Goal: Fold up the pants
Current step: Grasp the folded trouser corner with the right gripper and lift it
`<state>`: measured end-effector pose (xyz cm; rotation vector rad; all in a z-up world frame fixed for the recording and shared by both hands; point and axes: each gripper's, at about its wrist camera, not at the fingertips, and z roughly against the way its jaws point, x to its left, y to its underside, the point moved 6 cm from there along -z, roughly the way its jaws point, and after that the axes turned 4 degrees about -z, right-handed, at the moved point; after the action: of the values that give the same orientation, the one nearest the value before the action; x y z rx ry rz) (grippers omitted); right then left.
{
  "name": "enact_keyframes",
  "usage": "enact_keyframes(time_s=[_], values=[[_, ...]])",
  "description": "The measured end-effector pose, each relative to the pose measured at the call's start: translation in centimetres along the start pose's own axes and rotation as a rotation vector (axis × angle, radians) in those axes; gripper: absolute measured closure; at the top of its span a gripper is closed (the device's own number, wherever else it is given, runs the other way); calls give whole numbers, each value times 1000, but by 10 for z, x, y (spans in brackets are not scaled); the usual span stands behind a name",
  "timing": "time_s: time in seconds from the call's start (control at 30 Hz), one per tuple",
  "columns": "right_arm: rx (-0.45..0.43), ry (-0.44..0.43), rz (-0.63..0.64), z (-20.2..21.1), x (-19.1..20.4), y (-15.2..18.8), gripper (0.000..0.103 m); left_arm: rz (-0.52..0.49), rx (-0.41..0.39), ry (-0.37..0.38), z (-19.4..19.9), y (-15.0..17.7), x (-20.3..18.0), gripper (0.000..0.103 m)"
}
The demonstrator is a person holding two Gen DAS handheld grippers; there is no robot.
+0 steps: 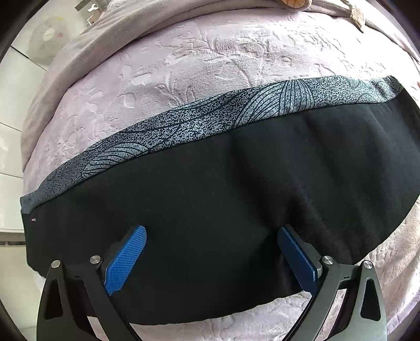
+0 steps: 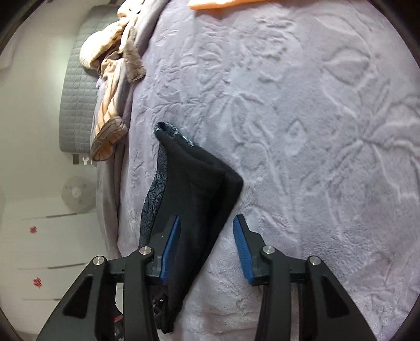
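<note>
The pants [image 1: 210, 188] lie flat across the lilac bed cover [image 1: 199, 65], black inside face up with a grey patterned strip [image 1: 199, 123] along the far edge. My left gripper [image 1: 211, 236] hovers open over the near black part, holding nothing. In the right wrist view the pants [image 2: 194, 178] run away from me as a narrow black band, one end at the far middle. My right gripper [image 2: 207, 228] is open at the band's right edge, its left pad [image 2: 172, 241] over the cloth and its right pad [image 2: 242, 246] over the cover.
A bundle of beige and brown cloth [image 2: 113, 78] lies at the bed's far left edge beside a grey quilted headboard [image 2: 76, 86]. An orange item [image 2: 215, 4] lies at the far top. White drawers [image 2: 52, 236] and a fan [image 2: 76, 194] stand left of the bed.
</note>
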<state>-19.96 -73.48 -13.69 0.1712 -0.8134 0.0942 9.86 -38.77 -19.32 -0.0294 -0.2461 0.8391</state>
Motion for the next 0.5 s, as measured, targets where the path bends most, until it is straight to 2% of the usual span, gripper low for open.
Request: enact_keyframes(time_s=[0.13, 0.33, 0.4, 0.43, 0.47, 0.5], values=[[8, -6, -1, -7, -1, -3, 57, -1, -5, 0, 1, 1, -3, 2], [24, -172, 36, -22, 17, -10, 56, -5, -13, 5, 0, 2, -3, 2], [67, -155, 45, -37, 18, -9, 56, -1, -14, 18, 5, 1, -1, 3], [71, -116, 61, -44, 19, -9, 58, 4, -20, 24, 9, 2, 0, 12], [67, -106, 74, -45, 22, -9, 75, 6, -28, 28, 15, 2, 2, 28], [60, -102, 88, -45, 25, -9, 89, 6, -37, 43, 21, 2, 3, 32]])
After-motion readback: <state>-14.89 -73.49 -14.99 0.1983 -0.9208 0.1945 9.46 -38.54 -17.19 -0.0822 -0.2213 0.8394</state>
